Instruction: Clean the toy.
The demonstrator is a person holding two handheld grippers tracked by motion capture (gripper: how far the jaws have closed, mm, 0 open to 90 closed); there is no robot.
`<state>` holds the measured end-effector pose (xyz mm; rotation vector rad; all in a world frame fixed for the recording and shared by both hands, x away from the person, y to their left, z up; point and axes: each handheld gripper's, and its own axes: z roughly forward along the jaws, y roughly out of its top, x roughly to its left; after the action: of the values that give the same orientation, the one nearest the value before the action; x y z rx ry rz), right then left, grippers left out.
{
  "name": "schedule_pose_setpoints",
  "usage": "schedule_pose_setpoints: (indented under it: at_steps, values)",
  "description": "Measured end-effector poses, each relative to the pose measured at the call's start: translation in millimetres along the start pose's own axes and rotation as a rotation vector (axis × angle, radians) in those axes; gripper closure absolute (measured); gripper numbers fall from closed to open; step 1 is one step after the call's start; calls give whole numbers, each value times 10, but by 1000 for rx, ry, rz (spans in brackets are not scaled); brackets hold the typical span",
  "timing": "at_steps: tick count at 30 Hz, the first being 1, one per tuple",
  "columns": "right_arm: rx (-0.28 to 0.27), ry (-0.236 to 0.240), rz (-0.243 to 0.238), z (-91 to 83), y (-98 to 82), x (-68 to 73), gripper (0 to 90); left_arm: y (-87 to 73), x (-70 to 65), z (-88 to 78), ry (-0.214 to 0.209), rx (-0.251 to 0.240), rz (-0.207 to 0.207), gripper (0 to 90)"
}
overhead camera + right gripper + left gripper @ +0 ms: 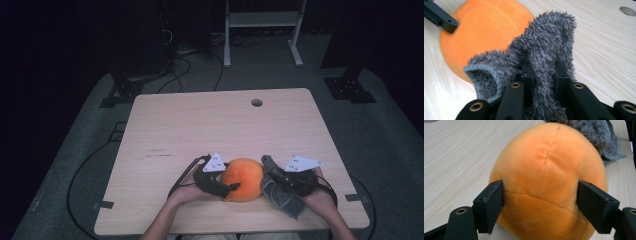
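The tabletop lay wide and pale under me, a small round hole near its far edge, and all the action sat at the near edge in front of me. There was the orange plush ball, big and soft, resting on the wood between my two hands. My left hand-held gripper came at it from the left side, and in the left gripper view its two black jaws were pressed against the ball's flanks, one on each side of the seam, so I had the plush pinched between them. Just to the right of the ball, touching it, hung the grey fuzzy cloth, a shaggy piece with a folded hem. My right hand-held gripper was clamped tight on that cloth: in the right gripper view the jaws stood close together with a strip of the grey pile squeezed between them, the rest rising in a hump above and drooping off to the side. In the high view the cloth draped down from that gripper towards the tabletop's near edge.
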<state>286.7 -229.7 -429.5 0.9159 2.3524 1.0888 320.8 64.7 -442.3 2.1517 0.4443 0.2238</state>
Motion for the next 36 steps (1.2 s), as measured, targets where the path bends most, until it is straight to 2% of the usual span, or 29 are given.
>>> schedule_pose_setpoints:
  at_steps: [3,6,7,10,11,13,15,16,19,22,24,25,27,30,32,34,36]
  values:
    - [-68,44,26,-82,77,28,743,-19,22,-17,-9,8,-2,233]
    - [-110,90,2,-108,162,130,741,-27,34,-32,-17,17,-4,233]
    - [-102,94,-15,-85,175,177,740,-24,35,-39,-18,19,4,233]
    - [-64,63,-68,-7,163,250,742,24,26,-79,-36,8,16,188]
    - [-61,55,-75,-8,160,260,743,52,25,-98,-36,-17,26,165]
    - [-69,63,-73,-29,163,271,742,95,9,-97,-24,-62,20,122]
    - [-78,69,-81,-33,173,294,742,91,-1,-45,-13,-15,26,126]
    - [-77,67,-86,-27,176,297,741,72,-7,-23,-17,-7,19,144]
    - [-73,84,-48,4,131,228,741,35,22,-37,-14,-5,22,200]
    - [-12,46,1,68,11,88,741,0,45,-45,-22,5,6,210]
    - [12,33,10,71,-36,42,741,-13,55,-57,-24,6,-2,210]
    - [3,29,17,44,-28,38,741,-16,57,-63,-24,7,-1,210]
    - [-56,54,25,-42,50,57,740,-19,58,-63,-25,7,0,210]
    - [-137,111,-5,-129,213,187,740,-20,53,-54,-30,5,-2,211]
    - [-126,115,-42,-94,255,280,739,-21,54,-57,-34,8,-2,211]
    - [-83,88,-74,-13,227,323,739,-14,46,-58,-41,9,3,209]
    - [-71,89,-70,19,192,314,739,23,42,-73,-56,1,7,185]
